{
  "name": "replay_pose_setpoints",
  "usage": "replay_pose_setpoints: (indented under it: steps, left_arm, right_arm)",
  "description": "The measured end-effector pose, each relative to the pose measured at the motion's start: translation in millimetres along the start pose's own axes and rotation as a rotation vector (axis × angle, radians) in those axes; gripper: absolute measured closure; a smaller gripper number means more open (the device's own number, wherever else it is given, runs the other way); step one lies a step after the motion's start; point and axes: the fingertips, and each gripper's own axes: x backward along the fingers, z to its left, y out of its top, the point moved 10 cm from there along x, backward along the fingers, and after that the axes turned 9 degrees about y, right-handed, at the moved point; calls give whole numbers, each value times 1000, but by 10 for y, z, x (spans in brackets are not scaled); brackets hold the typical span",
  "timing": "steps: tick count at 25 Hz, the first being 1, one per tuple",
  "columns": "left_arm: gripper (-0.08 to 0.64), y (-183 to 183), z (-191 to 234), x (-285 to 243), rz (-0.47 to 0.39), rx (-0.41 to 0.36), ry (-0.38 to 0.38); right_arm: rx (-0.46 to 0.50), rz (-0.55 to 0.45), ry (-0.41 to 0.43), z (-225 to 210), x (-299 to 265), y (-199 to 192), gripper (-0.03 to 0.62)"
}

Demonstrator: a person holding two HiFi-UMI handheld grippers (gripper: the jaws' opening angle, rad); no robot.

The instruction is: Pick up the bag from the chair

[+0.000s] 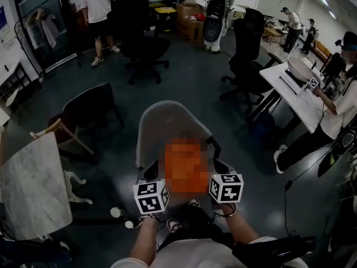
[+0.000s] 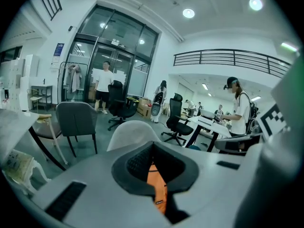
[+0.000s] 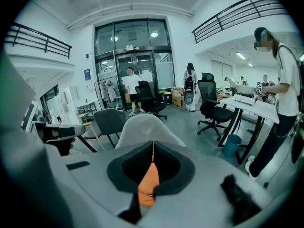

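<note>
Our left gripper (image 2: 153, 161) is clenched on a strip of the orange fabric bag (image 2: 157, 184), and our right gripper (image 3: 152, 161) is pinched on another orange fold of it, so we judge the grasp made. The bag hangs between both tools over the pale grey shell chair (image 1: 167, 121). We cannot tell whether it is clear of the seat. Lifting it away looks like what remains.

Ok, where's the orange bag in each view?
Head view: bag low centre, just below the chair back.
Left gripper view: bag bottom centre, an orange strip pinched between the shut jaws.
Right gripper view: bag bottom centre, an orange fold between the shut jaws.
Shared landmark: the pale chair back, right behind the bag.
</note>
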Motion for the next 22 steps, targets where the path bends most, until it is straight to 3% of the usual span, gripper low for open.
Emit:
replay_pose_setpoints:
  steps: [10,22]
  left_arm:
    - [546,-27,75,-362,48,3,55]
    - [546,-539,133,-982,232,6,122]
  right_arm:
    - [-4,39,33,-242,-457,67,558]
    - [-91,193,76,-695,-1125,-394,558]
